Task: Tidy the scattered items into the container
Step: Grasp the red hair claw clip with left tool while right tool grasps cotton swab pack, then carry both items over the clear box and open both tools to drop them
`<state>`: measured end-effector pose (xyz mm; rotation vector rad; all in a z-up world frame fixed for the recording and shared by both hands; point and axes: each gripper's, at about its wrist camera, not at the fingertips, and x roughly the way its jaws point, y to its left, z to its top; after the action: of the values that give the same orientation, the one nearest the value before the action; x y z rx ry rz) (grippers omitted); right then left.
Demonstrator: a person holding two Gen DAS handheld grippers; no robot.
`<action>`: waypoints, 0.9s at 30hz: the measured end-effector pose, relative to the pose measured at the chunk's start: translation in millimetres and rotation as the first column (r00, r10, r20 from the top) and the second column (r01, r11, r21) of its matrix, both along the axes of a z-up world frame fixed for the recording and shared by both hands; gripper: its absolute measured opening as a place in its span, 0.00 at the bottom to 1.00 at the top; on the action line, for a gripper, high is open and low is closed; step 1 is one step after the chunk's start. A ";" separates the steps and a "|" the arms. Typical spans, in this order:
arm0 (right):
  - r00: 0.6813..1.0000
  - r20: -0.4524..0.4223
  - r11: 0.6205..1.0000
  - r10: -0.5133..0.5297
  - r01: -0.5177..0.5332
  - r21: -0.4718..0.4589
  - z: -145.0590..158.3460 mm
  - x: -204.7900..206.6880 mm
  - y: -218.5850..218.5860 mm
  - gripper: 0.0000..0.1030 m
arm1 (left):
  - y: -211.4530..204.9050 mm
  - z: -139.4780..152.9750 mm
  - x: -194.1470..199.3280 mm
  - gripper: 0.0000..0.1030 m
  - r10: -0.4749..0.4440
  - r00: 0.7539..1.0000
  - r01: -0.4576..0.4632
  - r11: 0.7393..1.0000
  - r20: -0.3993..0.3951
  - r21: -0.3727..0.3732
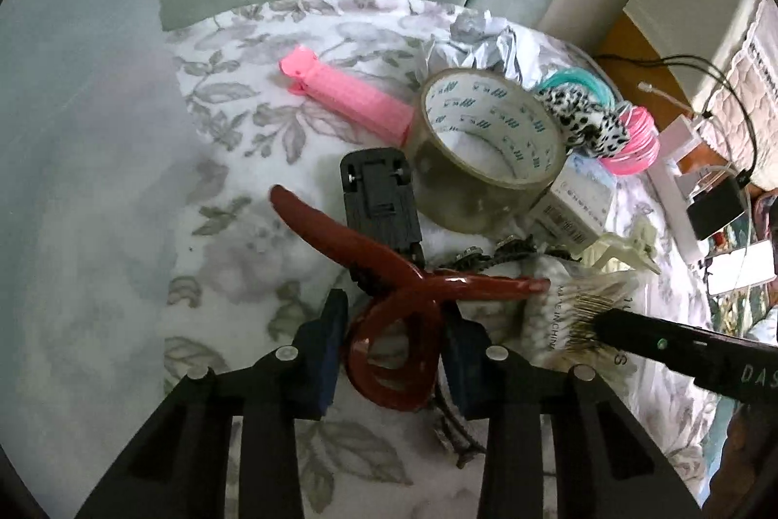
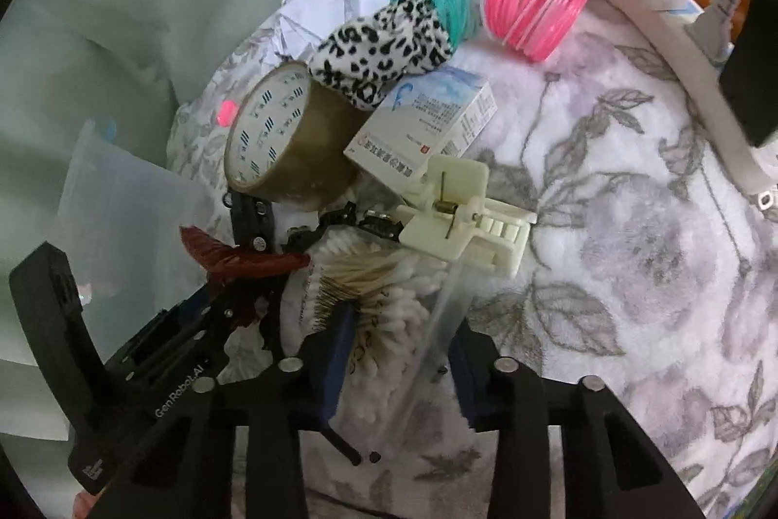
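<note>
Left hand-held gripper [image 1: 394, 348] low, straddling red clip [image 1: 394, 353].

1. The left gripper [image 1: 394, 353] points forward and slightly down, its two blue-padded fingers [image 1: 327, 353] parted with a gap between them.
2. The right gripper [image 2: 398, 368] reaches forward at a similar angle, fingers [image 2: 335, 363] also spread apart.
3. The right gripper's black body shows at the left view's right edge.
</note>
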<state>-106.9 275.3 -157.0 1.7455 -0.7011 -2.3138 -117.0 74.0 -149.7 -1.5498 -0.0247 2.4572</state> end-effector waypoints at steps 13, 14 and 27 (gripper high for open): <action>0.997 -0.074 0.999 -0.025 0.024 -0.022 39.9 33.1 14.4 0.17 | 11.0 35.1 37.6 0.34 -0.043 0.996 0.042 0.999 -0.075 -0.020; 0.996 -0.083 0.999 -0.030 0.028 -0.025 43.7 36.1 16.9 0.17 | 12.2 38.3 39.5 0.34 -0.042 0.996 0.041 0.999 -0.081 -0.020; 0.977 -0.191 0.993 -0.092 0.077 -0.084 81.2 69.0 30.0 0.16 | 11.3 80.0 56.8 0.34 -0.049 0.984 0.048 0.999 -0.171 -0.014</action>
<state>-37.9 305.3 -75.9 1.4584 -0.8303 -2.4366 -60.2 85.2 -69.8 -1.3212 0.0541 2.5459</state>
